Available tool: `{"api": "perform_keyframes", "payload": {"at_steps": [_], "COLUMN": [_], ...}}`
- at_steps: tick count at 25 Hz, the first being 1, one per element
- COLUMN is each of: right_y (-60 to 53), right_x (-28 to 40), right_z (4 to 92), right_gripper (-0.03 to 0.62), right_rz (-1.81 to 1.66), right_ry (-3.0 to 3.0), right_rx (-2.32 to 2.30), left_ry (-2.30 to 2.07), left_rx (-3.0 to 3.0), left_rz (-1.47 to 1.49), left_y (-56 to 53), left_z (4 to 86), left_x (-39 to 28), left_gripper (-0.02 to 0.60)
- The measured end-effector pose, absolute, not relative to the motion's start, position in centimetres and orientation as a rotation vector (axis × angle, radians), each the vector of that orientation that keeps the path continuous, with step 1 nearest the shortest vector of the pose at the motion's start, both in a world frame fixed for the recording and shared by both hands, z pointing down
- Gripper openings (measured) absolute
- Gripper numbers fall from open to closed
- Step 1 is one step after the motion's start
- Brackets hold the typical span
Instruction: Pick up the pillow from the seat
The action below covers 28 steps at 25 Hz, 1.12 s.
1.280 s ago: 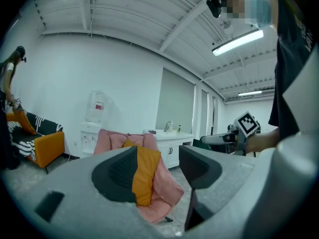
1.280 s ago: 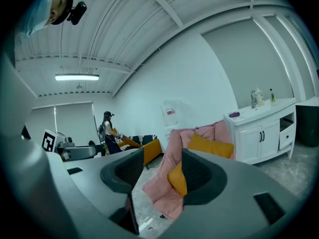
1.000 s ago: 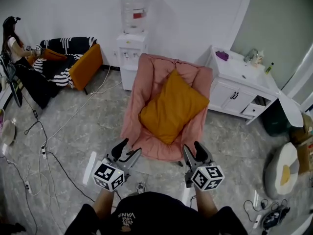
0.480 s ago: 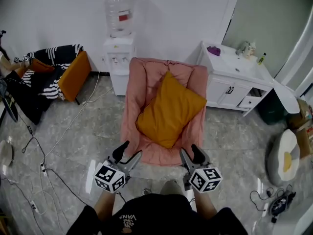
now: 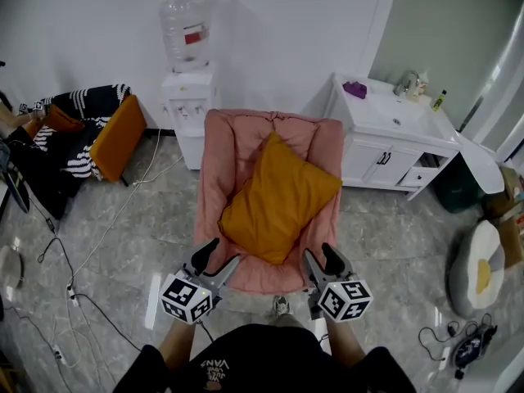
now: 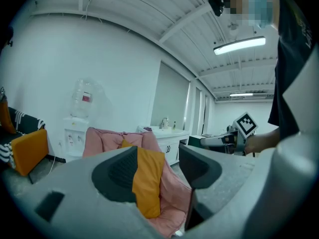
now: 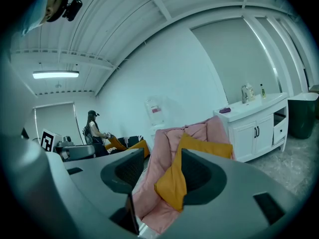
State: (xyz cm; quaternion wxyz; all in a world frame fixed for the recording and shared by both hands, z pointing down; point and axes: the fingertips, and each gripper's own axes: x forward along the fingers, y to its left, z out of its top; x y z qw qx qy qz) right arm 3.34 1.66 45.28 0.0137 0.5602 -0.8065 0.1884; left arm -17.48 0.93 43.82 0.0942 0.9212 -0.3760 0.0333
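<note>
An orange pillow (image 5: pixel 276 197) leans on the back of a pink padded seat (image 5: pixel 219 183) straight ahead of me. It shows beyond the jaws as the pillow (image 6: pixel 147 183) in the left gripper view and the pillow (image 7: pixel 174 180) in the right gripper view. My left gripper (image 5: pixel 218 259) hovers at the seat's front left corner, open and empty. At the front right corner my right gripper (image 5: pixel 321 258) is open too, nothing between its jaws. Both stand short of the pillow.
A water dispenser (image 5: pixel 188 80) stands behind the seat on the left. A white sink cabinet (image 5: pixel 393 142) is at the right. A striped couch with an orange cushion (image 5: pixel 119 135) sits far left. Cables (image 5: pixel 74 260) run over the grey floor. My shoe (image 5: pixel 281 305) is near the seat's front.
I have stepped closer to the seat: it and the pillow sit lower and nearer in the head view, and both grippers now reach its front edge. The jaws kept their width.
</note>
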Motion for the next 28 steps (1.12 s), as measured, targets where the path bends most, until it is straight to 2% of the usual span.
{"api": "perform_keyframes", "payload": {"at_steps": [20,28], "right_y": [-9.9,-12.2], "right_x": [14.3,14.6], "right_z": [47.6,49.7], "right_gripper": [0.219,0.219], "right_rz": [0.629,0.687], "right_ry": [-2.514,-2.499], "right_rx": [1.558,1.523], "left_ry": [-1.244,-1.265], "left_rx": [2.634,2.607], "left_rz": [0.16,0.231], "left_y": [-9.7,-11.8], "left_z": [45.0,45.9], "left_x": [-6.8,-6.2], "left_gripper": [0.255,0.255]}}
